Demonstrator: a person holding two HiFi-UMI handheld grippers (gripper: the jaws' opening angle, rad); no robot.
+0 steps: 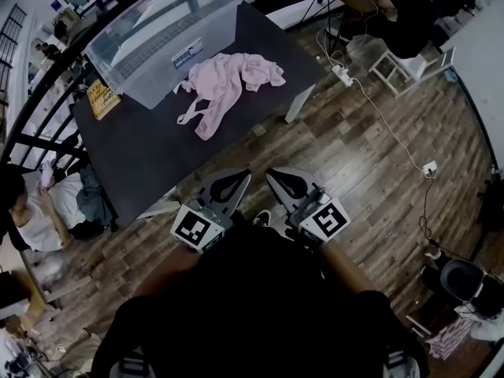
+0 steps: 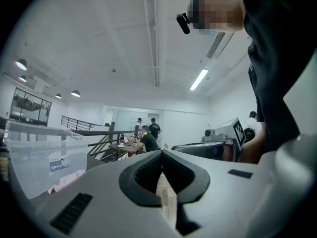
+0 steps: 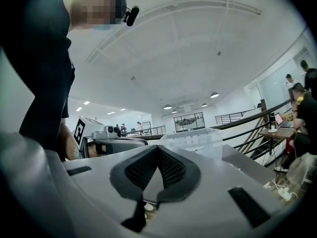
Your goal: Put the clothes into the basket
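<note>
Well beyond both grippers, clothes

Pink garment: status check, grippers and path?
Left gripper, right gripper shut, empty, short of table. Pink garment lies beside clear basket, not held. Nothing between.

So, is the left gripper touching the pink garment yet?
Apart. The head view shows the left gripper held near the person's body, bare dark table between it and the pink garment.
</note>
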